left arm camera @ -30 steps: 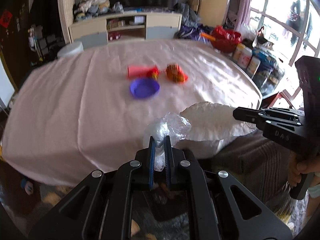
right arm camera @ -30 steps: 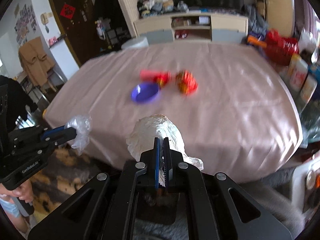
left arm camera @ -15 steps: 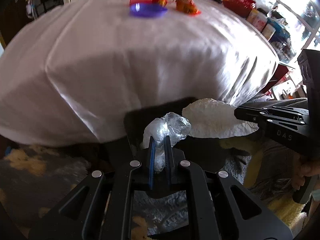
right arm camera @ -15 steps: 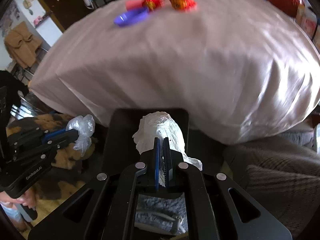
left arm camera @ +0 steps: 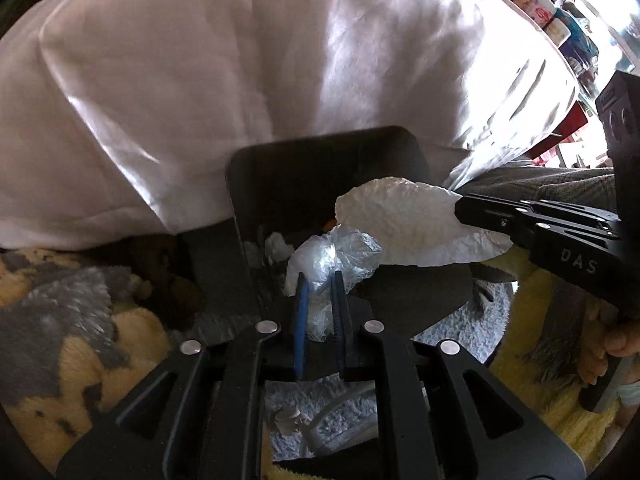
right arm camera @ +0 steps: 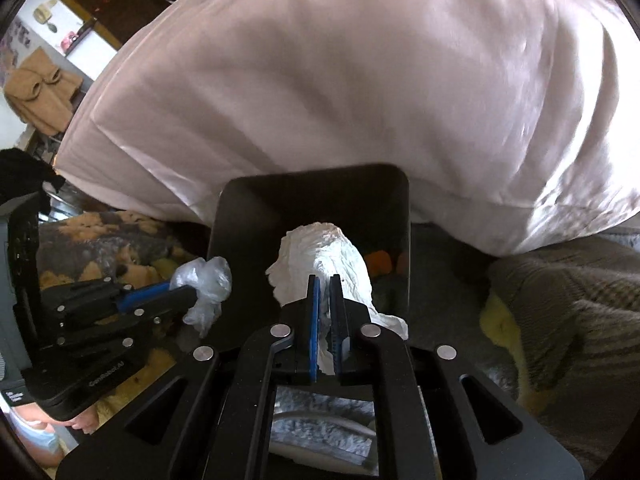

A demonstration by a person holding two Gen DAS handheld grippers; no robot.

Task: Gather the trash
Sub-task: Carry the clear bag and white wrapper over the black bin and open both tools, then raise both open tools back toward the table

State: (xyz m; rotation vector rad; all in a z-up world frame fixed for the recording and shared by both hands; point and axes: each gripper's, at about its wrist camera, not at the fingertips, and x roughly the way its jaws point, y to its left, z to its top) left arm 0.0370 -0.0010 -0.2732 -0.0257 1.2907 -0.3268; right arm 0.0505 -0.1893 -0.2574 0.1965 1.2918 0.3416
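Two tools hover over the black rectangular bin (right arm camera: 240, 216) at twelve o'clock, left tool (left arm camera: 319, 280) loosening on crumpled clear plastic (left arm camera: 332, 256), right tool (right arm camera: 325, 284) pinching white crumpled paper (right arm camera: 320, 256), neither dropped yet.

- left wrist view looks steeply down along its fingers, close over the black bin (left arm camera: 320, 168)
- right wrist view does likewise from beside it; both share the bin (right arm camera: 312, 200) and the tablecloth (left arm camera: 240, 60)

We note a crumpled clear plastic wad (left arm camera: 332, 256) and a crumpled white paper wad (right arm camera: 320, 256) suspended above the open black bin (right arm camera: 240, 216), which already contains scraps.
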